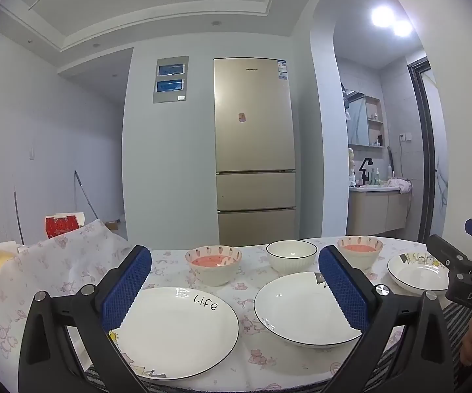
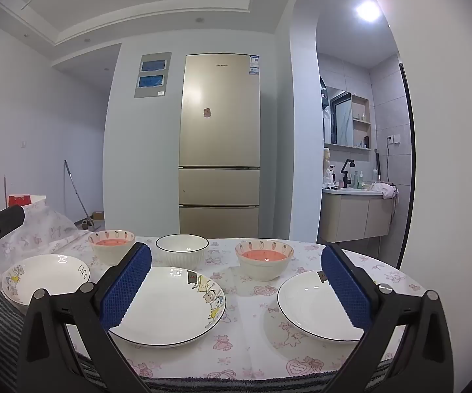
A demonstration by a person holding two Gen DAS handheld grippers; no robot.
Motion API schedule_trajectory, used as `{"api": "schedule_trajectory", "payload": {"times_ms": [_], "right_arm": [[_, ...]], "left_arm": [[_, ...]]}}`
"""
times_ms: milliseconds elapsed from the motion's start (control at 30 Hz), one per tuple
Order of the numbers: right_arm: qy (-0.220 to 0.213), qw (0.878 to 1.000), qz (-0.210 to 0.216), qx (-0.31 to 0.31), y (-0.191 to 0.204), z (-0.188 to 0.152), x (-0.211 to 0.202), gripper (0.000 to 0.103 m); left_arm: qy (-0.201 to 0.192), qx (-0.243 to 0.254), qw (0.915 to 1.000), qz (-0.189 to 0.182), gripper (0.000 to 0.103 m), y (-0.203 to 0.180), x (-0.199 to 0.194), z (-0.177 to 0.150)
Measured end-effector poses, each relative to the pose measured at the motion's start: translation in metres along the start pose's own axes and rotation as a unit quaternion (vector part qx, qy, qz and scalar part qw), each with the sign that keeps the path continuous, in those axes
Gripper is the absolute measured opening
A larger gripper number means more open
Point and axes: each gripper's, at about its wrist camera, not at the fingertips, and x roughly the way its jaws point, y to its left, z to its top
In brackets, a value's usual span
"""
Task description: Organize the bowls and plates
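Three white plates lie in a row along the table's near edge: the left "Life" plate (image 1: 183, 330) (image 2: 46, 278), the middle cartoon plate (image 1: 301, 308) (image 2: 170, 308) and the right plate (image 1: 416, 273) (image 2: 317, 308). Behind them stand a carrot-pattern bowl with a pink inside (image 1: 213, 263) (image 2: 111, 244), a white ribbed bowl (image 1: 291, 255) (image 2: 182, 249) and a second carrot-pattern bowl (image 1: 360, 250) (image 2: 263, 258). My left gripper (image 1: 236, 288) is open and empty above the left and middle plates. My right gripper (image 2: 236, 288) is open and empty above the middle and right plates.
The table (image 2: 245, 334) has a white cloth with pink bears and a striped mat at its near edge. A cloth-covered bulge (image 1: 55, 262) rises at the left. A gold fridge (image 1: 254, 150) and a washroom doorway stand behind the table.
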Motion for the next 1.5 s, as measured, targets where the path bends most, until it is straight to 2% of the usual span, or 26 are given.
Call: {"api": "schedule_trajectory", "payload": {"times_ms": [700, 1500], "right_arm": [[0.003, 1.000, 0.000, 0.005, 0.000, 0.001, 0.000, 0.103], [0.007, 1.000, 0.000, 0.005, 0.001, 0.002, 0.001, 0.103]], "left_arm": [[0.013, -0.027, 0.9995, -0.002, 0.103, 0.011, 0.004, -0.003], [0.010, -0.035, 0.9993, -0.001, 0.103, 0.012, 0.002, 0.000]]}}
